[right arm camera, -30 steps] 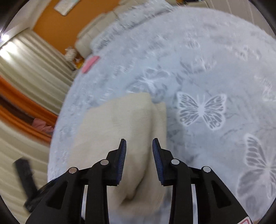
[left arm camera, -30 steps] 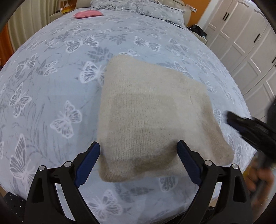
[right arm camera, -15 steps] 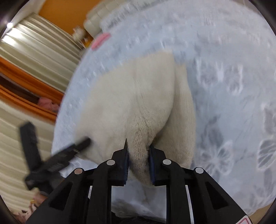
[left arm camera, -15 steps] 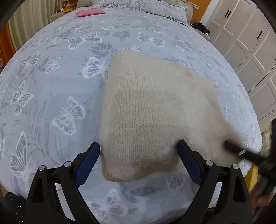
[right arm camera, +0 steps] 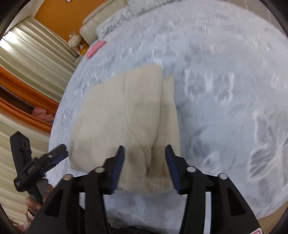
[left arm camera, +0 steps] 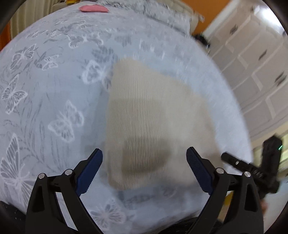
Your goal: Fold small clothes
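A folded beige knit garment (left arm camera: 153, 108) lies flat on the butterfly-print bedspread (left arm camera: 45, 93) near its front edge. My left gripper (left arm camera: 144, 151) hovers over the garment's near left corner, its jaws wide and still opening, touching nothing. My right gripper (right arm camera: 144, 147) stands over the near right corner of the garment (right arm camera: 126, 108). Its jaws are opening and a soft fold lies loose between the pads. One right finger (left arm camera: 232, 160) shows at the garment's right edge in the left wrist view. A left finger (right arm camera: 57, 153) shows at its left edge in the right wrist view.
A pink folded item (left arm camera: 93, 8) lies far up the bed near the pillows (left arm camera: 153, 16). White wardrobe doors (left arm camera: 252, 63) stand to the right, cream and orange curtains (right arm camera: 36, 59) to the left. The bed's front edge runs just under both grippers.
The right gripper closed on the garment's near corner half a second ago and has now let it go, jaws apart. The left gripper shifted a little; its view has swung towards the wardrobes.
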`<state>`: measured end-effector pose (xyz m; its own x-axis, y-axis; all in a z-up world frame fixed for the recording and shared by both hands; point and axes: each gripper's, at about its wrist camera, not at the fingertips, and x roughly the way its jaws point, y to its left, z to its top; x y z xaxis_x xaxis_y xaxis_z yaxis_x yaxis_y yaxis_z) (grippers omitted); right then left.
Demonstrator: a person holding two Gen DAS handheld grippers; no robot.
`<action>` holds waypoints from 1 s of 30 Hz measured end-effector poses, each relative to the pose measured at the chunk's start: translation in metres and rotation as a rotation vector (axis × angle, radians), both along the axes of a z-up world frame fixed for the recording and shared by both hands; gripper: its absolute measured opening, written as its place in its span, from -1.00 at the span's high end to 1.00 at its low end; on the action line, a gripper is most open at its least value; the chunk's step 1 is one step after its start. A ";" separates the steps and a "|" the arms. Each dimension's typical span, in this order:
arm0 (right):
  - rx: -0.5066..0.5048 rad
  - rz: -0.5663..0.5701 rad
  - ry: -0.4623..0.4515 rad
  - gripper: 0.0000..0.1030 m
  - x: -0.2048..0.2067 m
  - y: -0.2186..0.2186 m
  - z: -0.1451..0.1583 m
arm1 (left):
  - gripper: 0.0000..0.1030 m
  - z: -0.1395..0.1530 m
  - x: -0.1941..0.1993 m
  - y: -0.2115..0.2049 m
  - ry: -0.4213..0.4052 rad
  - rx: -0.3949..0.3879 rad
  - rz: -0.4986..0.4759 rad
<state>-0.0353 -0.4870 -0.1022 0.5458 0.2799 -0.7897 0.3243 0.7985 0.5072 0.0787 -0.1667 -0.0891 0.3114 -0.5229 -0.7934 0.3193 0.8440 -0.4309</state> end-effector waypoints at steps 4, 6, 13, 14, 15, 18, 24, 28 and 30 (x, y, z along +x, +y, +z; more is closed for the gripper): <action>0.021 -0.014 -0.012 -0.35 0.031 -0.012 -0.002 | -0.85 0.000 0.040 0.011 0.040 -0.015 0.078; 0.051 0.001 0.013 -0.35 0.060 -0.012 -0.019 | -0.84 -0.008 0.053 0.007 0.061 -0.001 0.079; -0.066 0.109 -0.138 0.82 0.093 0.008 0.028 | -0.84 -0.014 0.063 -0.002 0.031 0.028 0.070; -0.062 0.101 -0.158 0.82 0.090 0.004 0.032 | -0.84 -0.015 0.062 -0.003 0.020 0.033 0.064; -0.058 0.089 -0.158 0.82 0.089 -0.002 0.031 | -0.84 -0.017 0.063 -0.003 0.017 0.035 0.058; -0.091 0.076 0.068 0.73 0.101 -0.017 -0.035 | -0.84 -0.033 0.068 -0.010 0.056 0.052 0.050; -0.052 -0.063 0.025 -0.56 0.070 -0.023 -0.020 | -0.85 -0.061 0.073 -0.009 0.222 -0.049 0.069; 0.003 -0.052 0.050 -0.66 0.056 -0.026 -0.033 | -0.91 -0.085 0.081 -0.003 0.401 -0.174 0.106; 0.088 -0.042 0.129 -0.66 0.057 -0.032 -0.063 | -0.91 -0.098 0.083 -0.003 0.476 -0.227 0.118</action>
